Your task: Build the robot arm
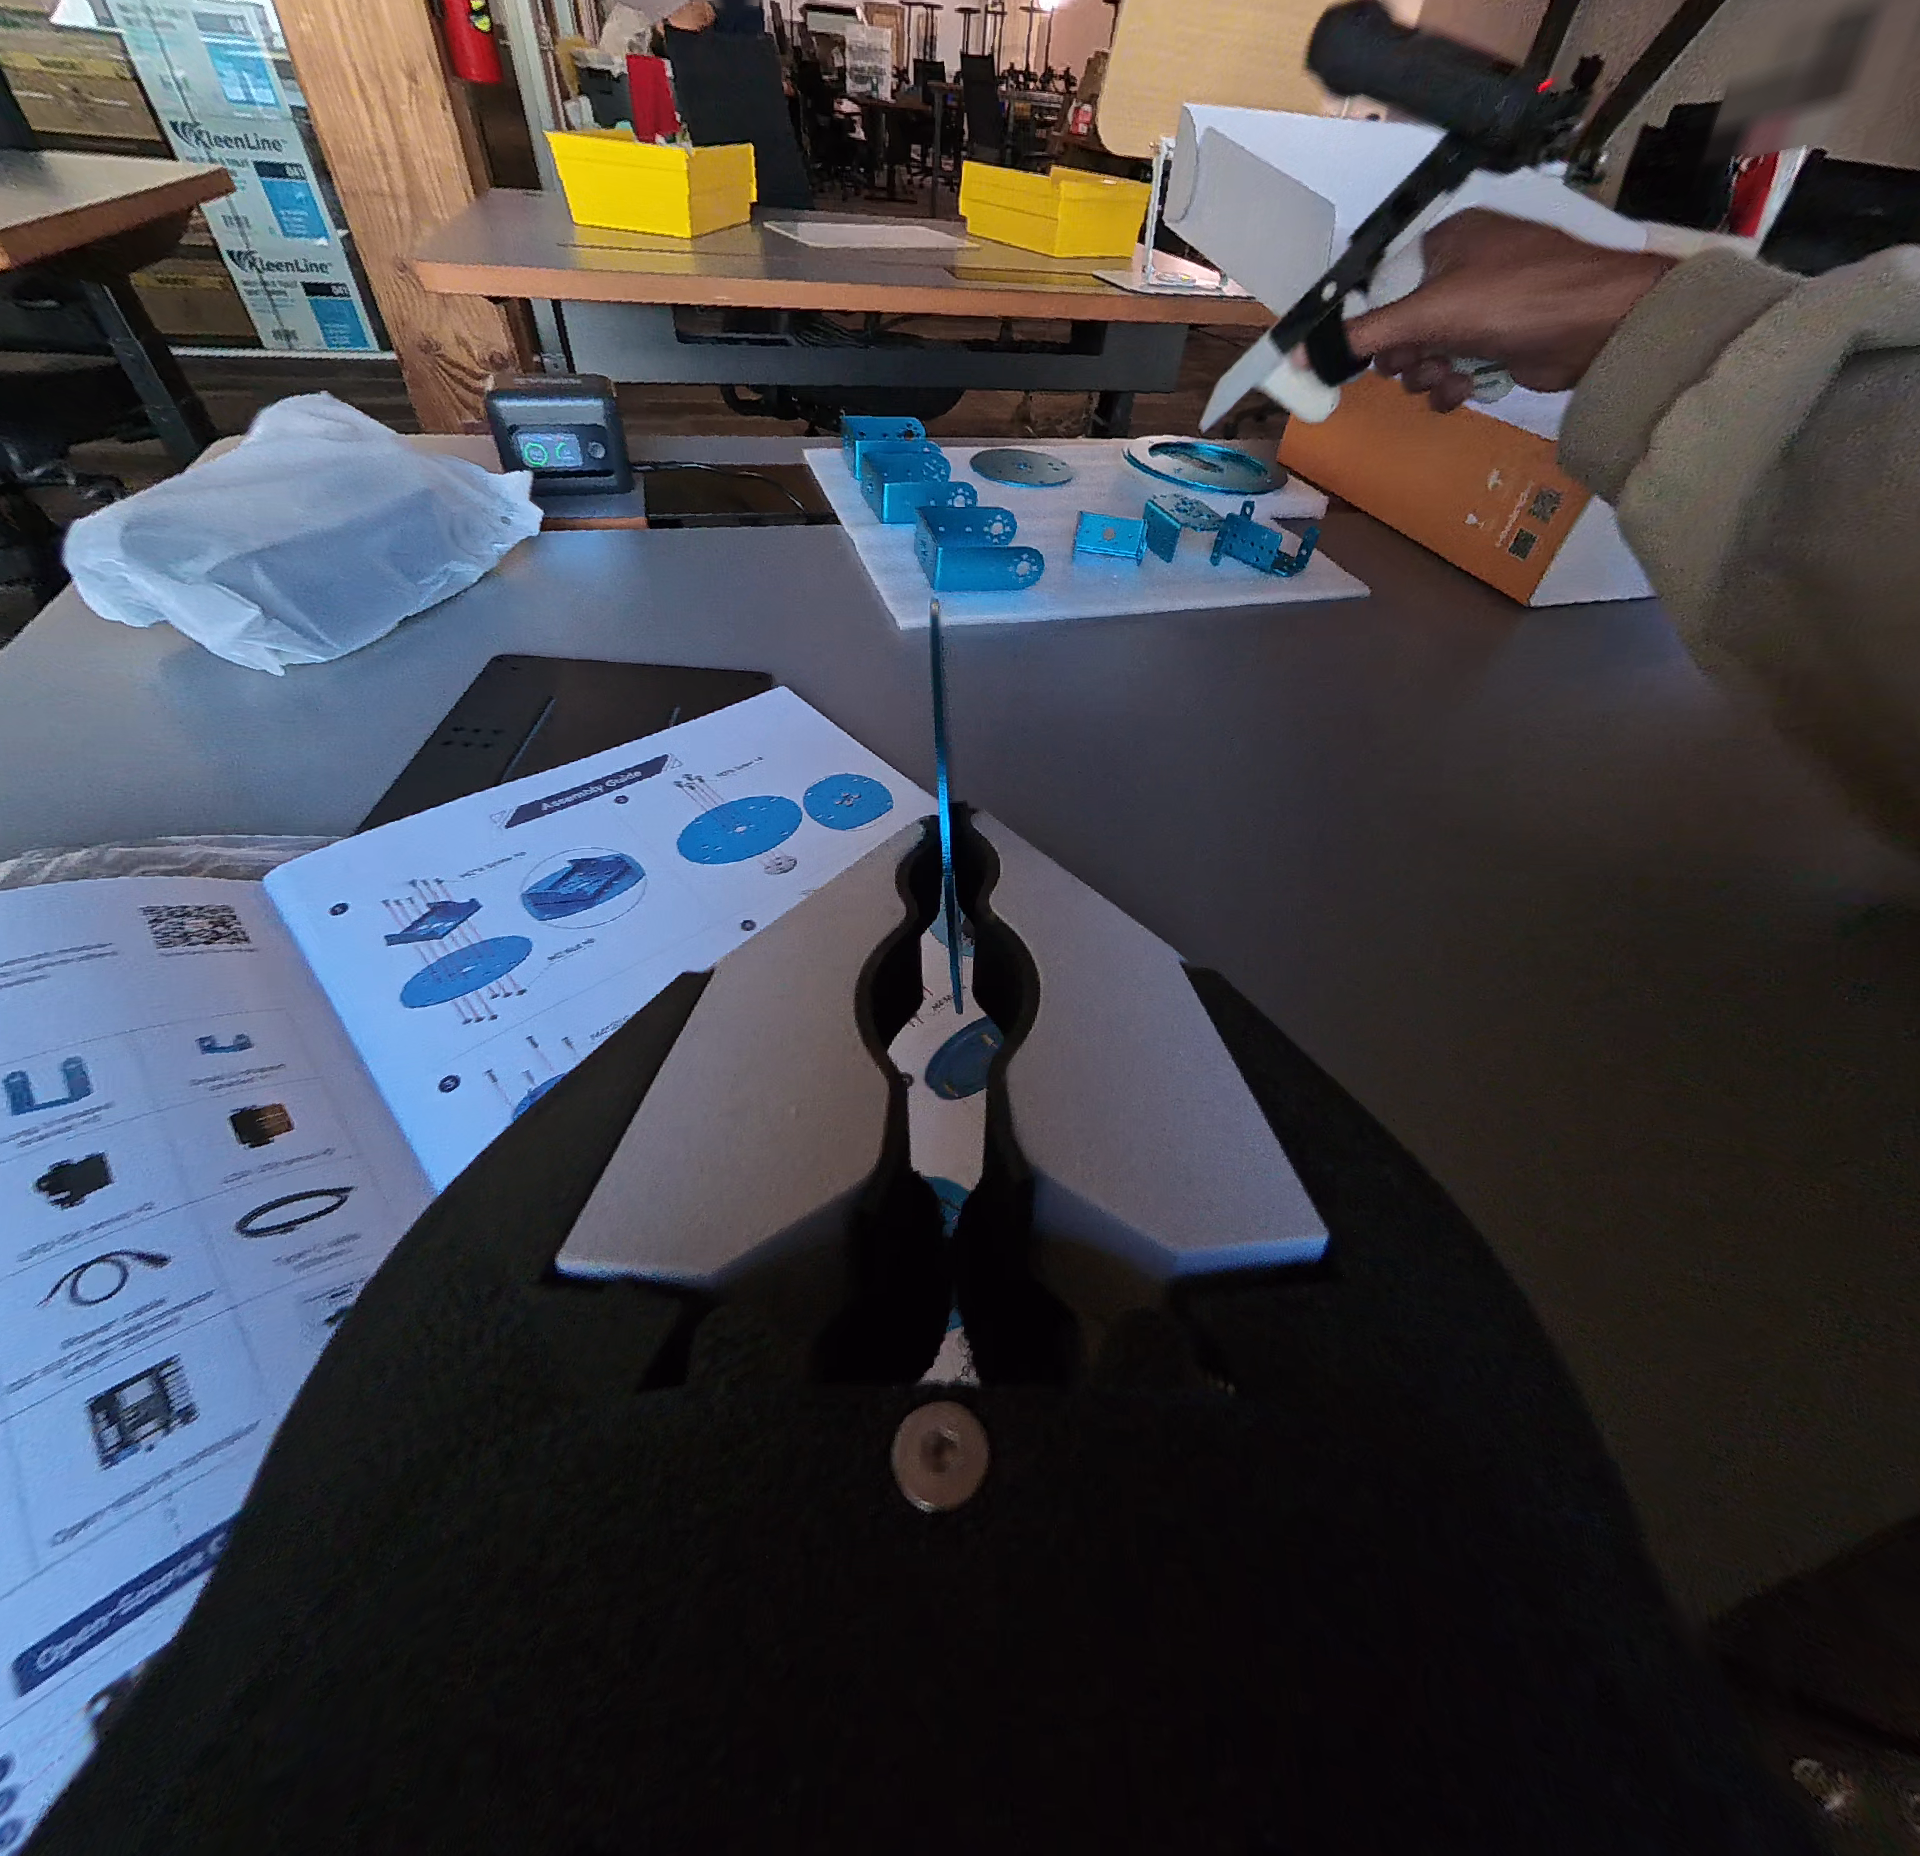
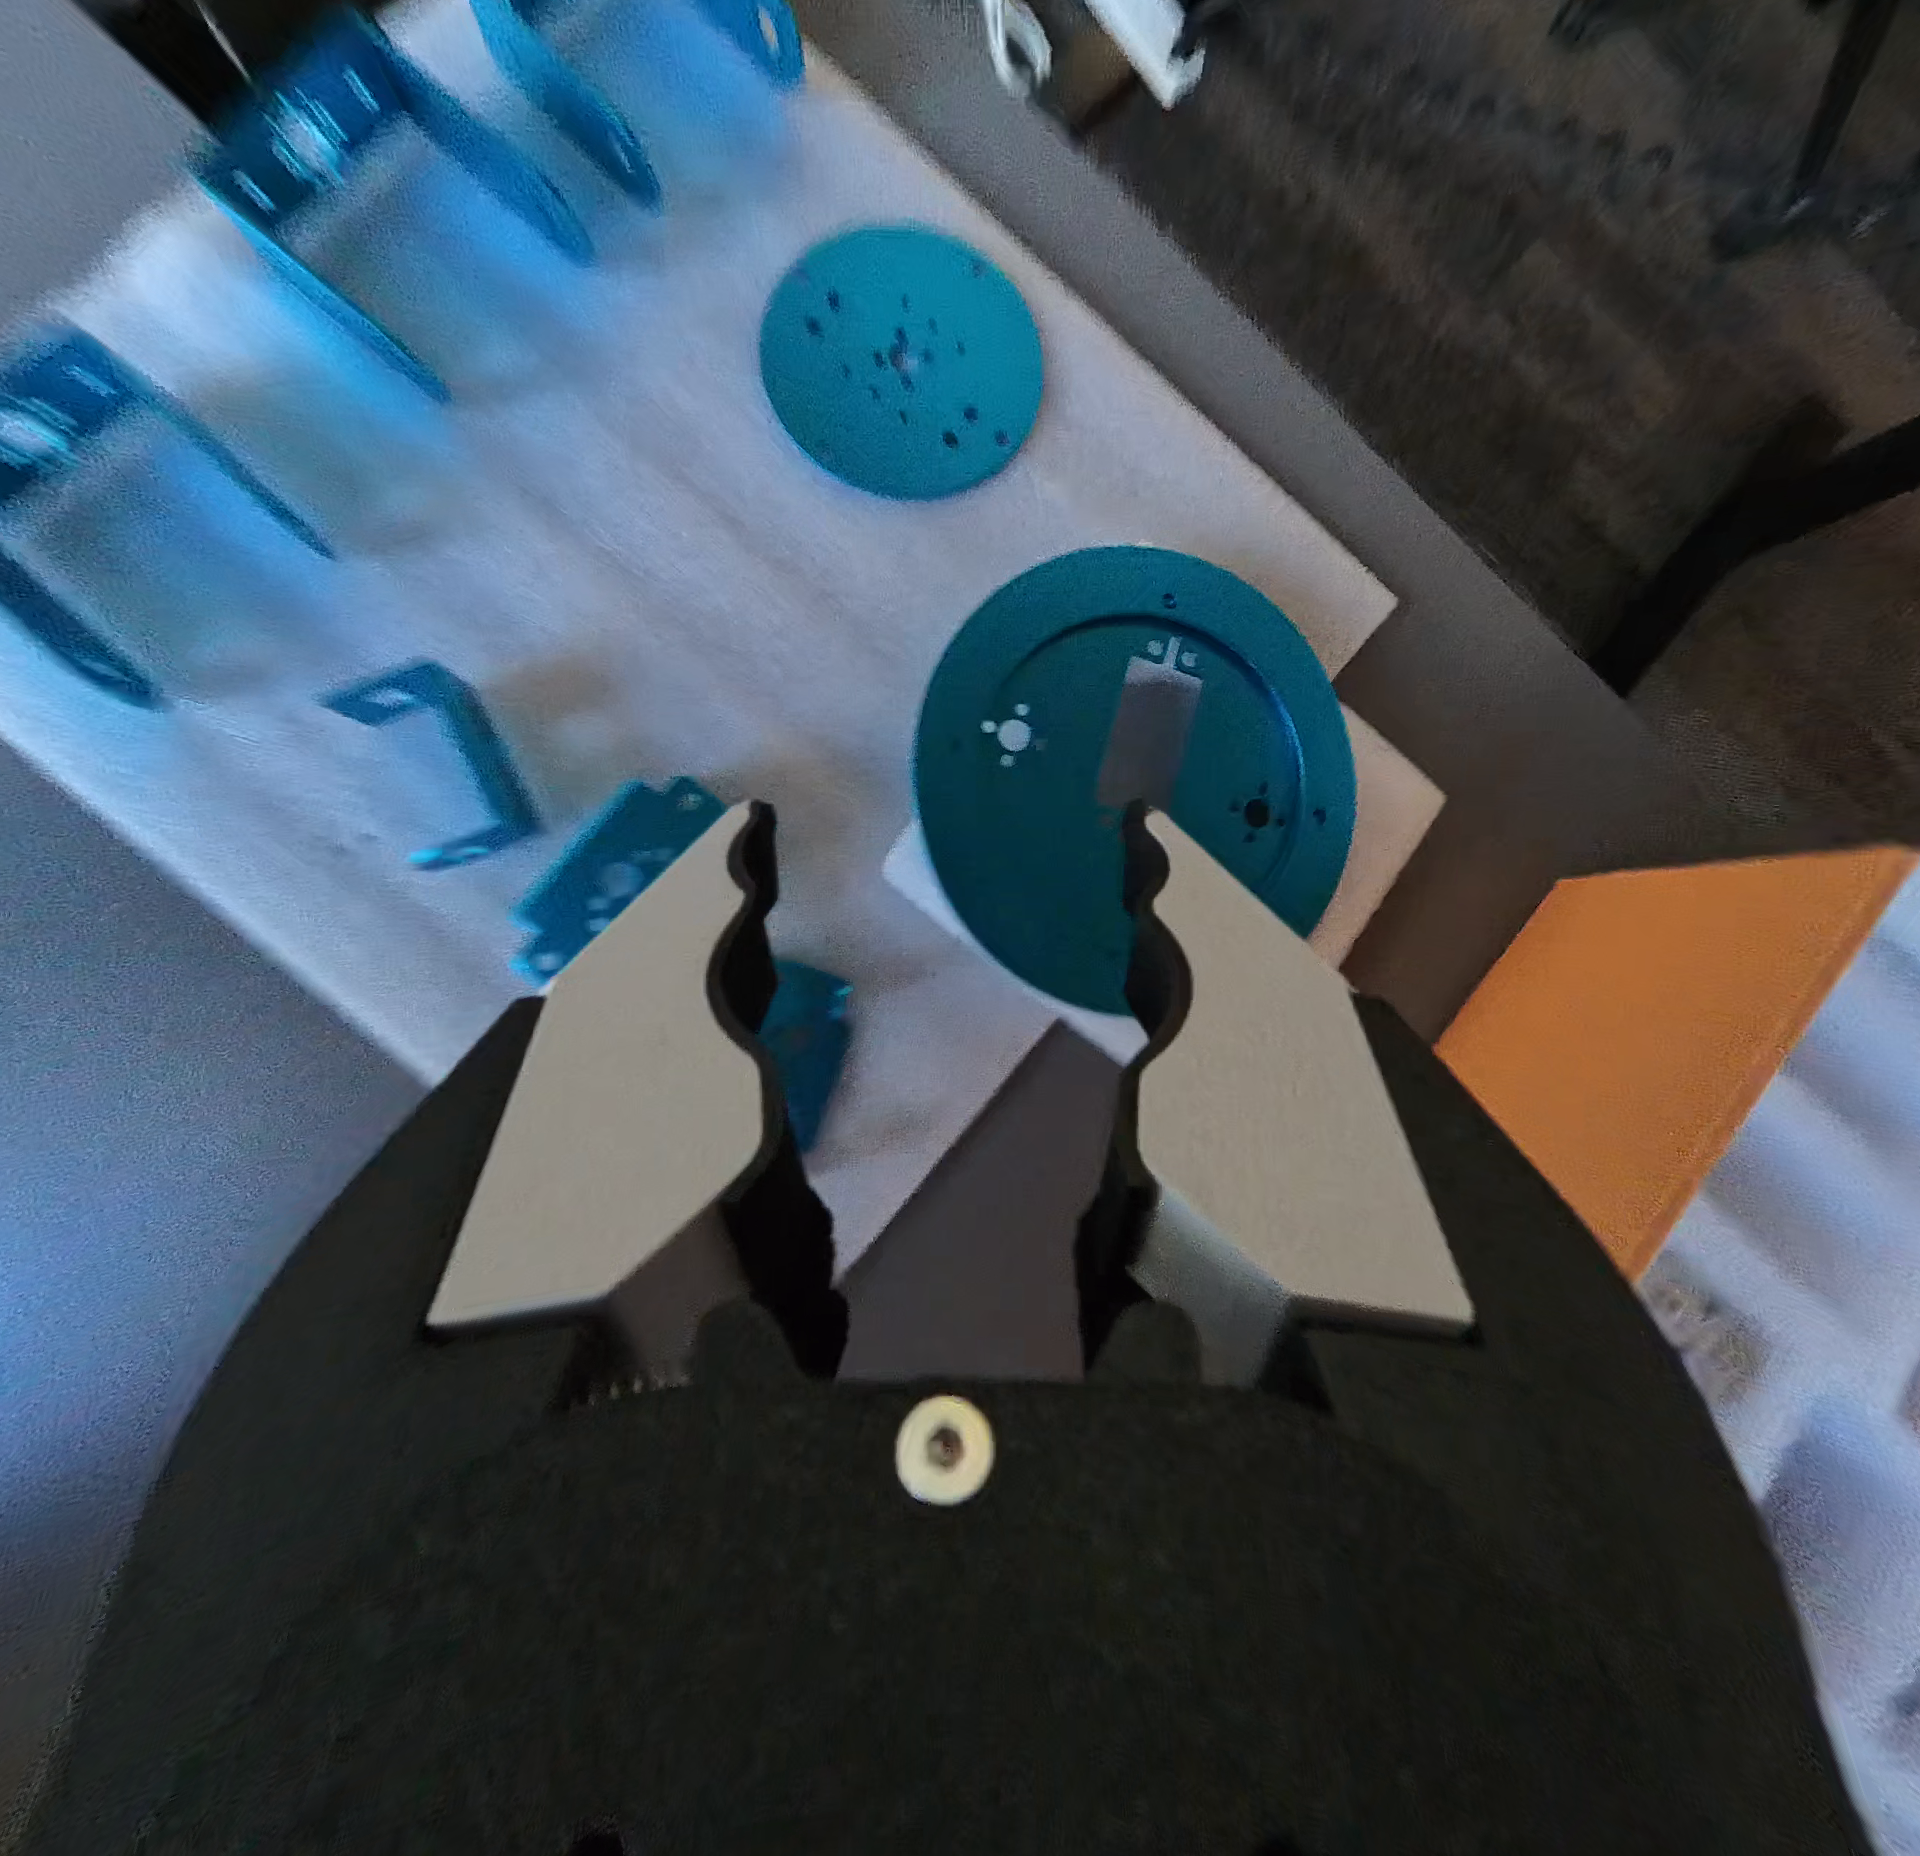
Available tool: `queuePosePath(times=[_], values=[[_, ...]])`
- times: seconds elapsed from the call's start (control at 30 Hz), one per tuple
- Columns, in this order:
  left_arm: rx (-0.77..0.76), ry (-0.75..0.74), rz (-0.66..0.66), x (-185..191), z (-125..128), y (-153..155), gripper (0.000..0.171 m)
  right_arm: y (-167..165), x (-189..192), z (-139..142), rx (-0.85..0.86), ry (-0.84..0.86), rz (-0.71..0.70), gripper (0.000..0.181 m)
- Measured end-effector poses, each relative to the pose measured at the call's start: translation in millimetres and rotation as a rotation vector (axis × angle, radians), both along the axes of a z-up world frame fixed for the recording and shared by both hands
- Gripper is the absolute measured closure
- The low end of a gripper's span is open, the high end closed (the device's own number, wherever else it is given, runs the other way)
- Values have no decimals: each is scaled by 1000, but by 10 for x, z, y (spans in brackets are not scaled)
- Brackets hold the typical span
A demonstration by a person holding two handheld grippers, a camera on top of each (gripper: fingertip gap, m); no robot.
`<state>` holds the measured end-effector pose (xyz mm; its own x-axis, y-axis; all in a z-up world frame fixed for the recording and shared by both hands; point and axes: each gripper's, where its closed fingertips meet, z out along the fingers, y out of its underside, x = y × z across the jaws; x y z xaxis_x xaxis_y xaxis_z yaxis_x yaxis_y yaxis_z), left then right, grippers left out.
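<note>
Gripping a thin blue plate (image 1: 941,767) edge-on, your left gripper (image 1: 951,850) risks letting it pivot loose above the manual (image 1: 499,933). Your right gripper (image 2: 951,830) hangs spread, empty, over the ring plate (image 2: 1039,871).

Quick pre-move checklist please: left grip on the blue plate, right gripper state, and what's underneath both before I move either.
1. Left gripper shut on the thin blue metal plate, held edge-on and upright: ok.
2. How deep the plate sits between the fingers: cannot tell, only its edge shows.
3. Right gripper open and holding nothing: ok.
4. Right gripper above the large blue metal ring plate on the white foam sheet, apart from it: ok.
5. Small blue perforated disc lying flat, untouched, beyond the ring plate: ok.
6. Open printed assembly booklet lies under the left gripper; clearance above it: cannot tell.
</note>
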<state>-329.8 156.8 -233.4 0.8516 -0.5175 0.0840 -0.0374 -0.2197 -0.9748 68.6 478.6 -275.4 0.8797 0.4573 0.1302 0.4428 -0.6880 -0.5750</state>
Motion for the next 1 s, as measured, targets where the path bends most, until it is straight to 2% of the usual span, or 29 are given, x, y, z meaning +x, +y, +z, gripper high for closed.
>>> queuePosePath(times=[0.03,0.1,0.23,0.43,0.63,0.77,1.0], values=[[2,-5,5,-31,10,-14,171,86,48,-99,-17,-82,20,111],[5,-7,22,-95,21,-27,171,190,55,-258,-40,-184,57,118],[-3,-17,49,-168,9,-8,171,293,-57,-489,-118,-185,24,116],[-5,-13,53,-197,7,11,171,461,40,-597,-94,-255,-67,134],[14,-6,69,-224,45,18,171,415,34,-562,-36,-382,-36,152],[19,-5,66,-204,52,0,171,334,18,-468,18,-410,-24,162],[28,-1,73,-218,67,-29,171,150,110,-102,165,-452,3,175]])
